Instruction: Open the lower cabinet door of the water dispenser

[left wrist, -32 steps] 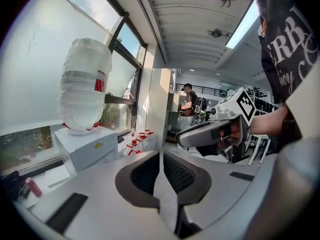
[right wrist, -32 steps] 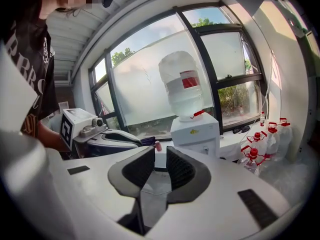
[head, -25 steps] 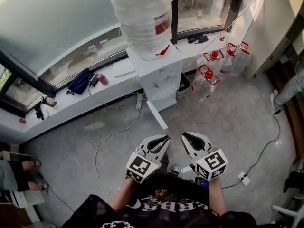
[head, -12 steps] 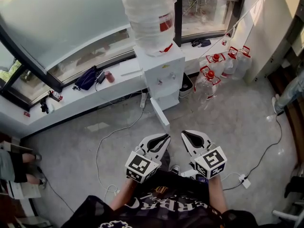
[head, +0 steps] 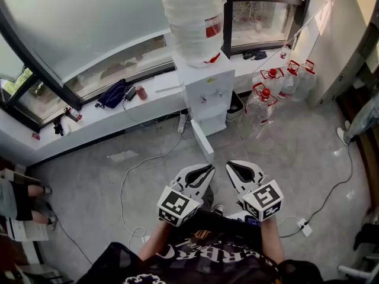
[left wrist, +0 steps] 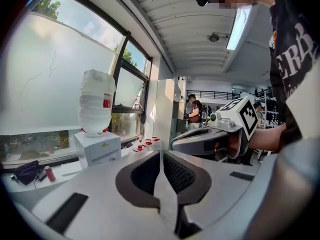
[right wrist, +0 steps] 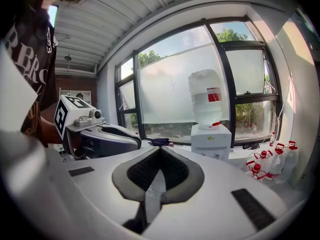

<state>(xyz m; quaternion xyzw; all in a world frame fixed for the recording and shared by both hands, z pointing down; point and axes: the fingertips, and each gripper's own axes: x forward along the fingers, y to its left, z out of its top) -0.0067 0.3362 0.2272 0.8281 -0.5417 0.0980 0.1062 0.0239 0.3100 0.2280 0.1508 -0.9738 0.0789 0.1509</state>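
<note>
A white water dispenser [head: 208, 93] with a big bottle [head: 190, 19] on top stands against the window ledge. Its lower cabinet door [head: 202, 140] swings out toward me, open. Both grippers hang side by side close to my body, well back from the dispenser. My left gripper [head: 206, 171] is shut with nothing in it; in the left gripper view its jaws [left wrist: 159, 156] meet, and the dispenser [left wrist: 97, 147] shows at left. My right gripper [head: 232, 169] is shut and empty too; the right gripper view shows the dispenser [right wrist: 211, 140] ahead.
Several empty water jugs [head: 273, 86] with red caps stand right of the dispenser. A power strip and white cables [head: 142, 164] trail across the grey floor at left; another strip [head: 304, 226] lies at right. A dark bag [head: 115, 93] lies on the ledge. A seated person's legs [head: 18, 203] show at far left.
Both grippers drew back from the dispenser, which sits farther up the head view. The cabinet door stays swung open.
</note>
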